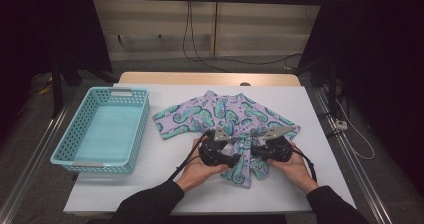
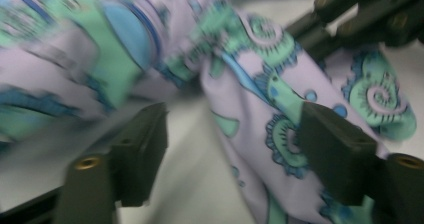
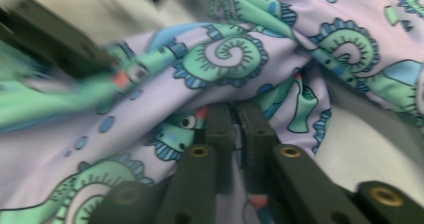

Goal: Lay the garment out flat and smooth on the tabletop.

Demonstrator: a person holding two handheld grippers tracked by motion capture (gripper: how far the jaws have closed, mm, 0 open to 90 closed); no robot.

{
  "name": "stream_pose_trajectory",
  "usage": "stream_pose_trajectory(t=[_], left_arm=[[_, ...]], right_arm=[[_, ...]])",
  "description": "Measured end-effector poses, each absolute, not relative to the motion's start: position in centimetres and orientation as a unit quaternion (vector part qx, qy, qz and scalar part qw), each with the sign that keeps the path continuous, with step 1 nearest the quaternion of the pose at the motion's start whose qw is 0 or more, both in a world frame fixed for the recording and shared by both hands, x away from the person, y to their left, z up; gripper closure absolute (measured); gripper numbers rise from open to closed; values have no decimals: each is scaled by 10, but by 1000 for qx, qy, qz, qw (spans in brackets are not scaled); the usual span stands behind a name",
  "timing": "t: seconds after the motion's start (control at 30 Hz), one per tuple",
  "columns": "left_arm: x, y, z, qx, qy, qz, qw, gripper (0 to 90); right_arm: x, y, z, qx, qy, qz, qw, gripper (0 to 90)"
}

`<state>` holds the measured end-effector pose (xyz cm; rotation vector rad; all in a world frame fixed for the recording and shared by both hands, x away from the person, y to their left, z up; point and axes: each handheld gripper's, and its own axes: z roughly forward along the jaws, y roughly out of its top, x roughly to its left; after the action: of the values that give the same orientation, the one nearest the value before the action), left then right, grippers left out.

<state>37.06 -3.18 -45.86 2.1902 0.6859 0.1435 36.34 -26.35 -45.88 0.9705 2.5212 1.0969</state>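
No writing legible on seahorse-print garment; blurry.

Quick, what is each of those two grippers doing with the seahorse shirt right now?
Left gripper: open, jaws wide apart with a fold of the shirt between them, not pinched.
Right gripper: closed, pinching the shirt's fabric.

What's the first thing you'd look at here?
The purple shirt with green seahorses, spread in the middle of the white table. At its near edge a person's two hands work it with black grippers: the right gripper is pinched shut on a fold of the cloth, the left gripper is open over the cloth. A turquoise basket sits at the left.
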Motion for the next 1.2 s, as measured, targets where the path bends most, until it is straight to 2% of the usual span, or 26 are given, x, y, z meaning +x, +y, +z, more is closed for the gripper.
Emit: stream_pose_trajectory(t=[0.03, 0.1, 0.13, 0.17, 0.23, 0.5, 0.67, 0.73, 0.93, 1.03, 1.2], left_arm=[[369, -34, -462, 874, 265, 55, 404, 483], [369, -34, -462, 873, 262, 40, 410, 613], [368, -33, -459, 873, 263, 45, 408, 746], [369, -30, -457, 872, 265, 46, 410, 843], [372, -23, -453, 865, 272, 33, 420, 868], [376, 7, -417, 828, 287, 12, 481, 875], [377, -1, -404, 815, 285, -16, 505, 873], [375, -8, -406, 815, 281, -26, 506, 862], [368, -17, -425, 833, 272, -39, 479, 691], [363, -19, -433, 846, 263, -40, 463, 656], [355, -19, -437, 851, 253, -39, 459, 581]], right_arm=[[363, -263, -458, 327, 861, 373, 113, 869], [362, -263, -455, 327, 859, 382, 103, 872], [361, -264, -454, 324, 858, 384, 105, 872], [360, -264, -451, 322, 858, 385, 108, 872], [358, -267, -445, 321, 854, 393, 114, 873], [348, -275, -436, 324, 841, 417, 118, 873], [340, -255, -444, 304, 855, 409, 97, 862], [338, -246, -447, 298, 860, 403, 97, 826], [337, -258, -439, 314, 857, 390, 126, 616], [335, -268, -436, 335, 842, 399, 141, 609], [330, -261, -422, 338, 822, 427, 168, 613]])
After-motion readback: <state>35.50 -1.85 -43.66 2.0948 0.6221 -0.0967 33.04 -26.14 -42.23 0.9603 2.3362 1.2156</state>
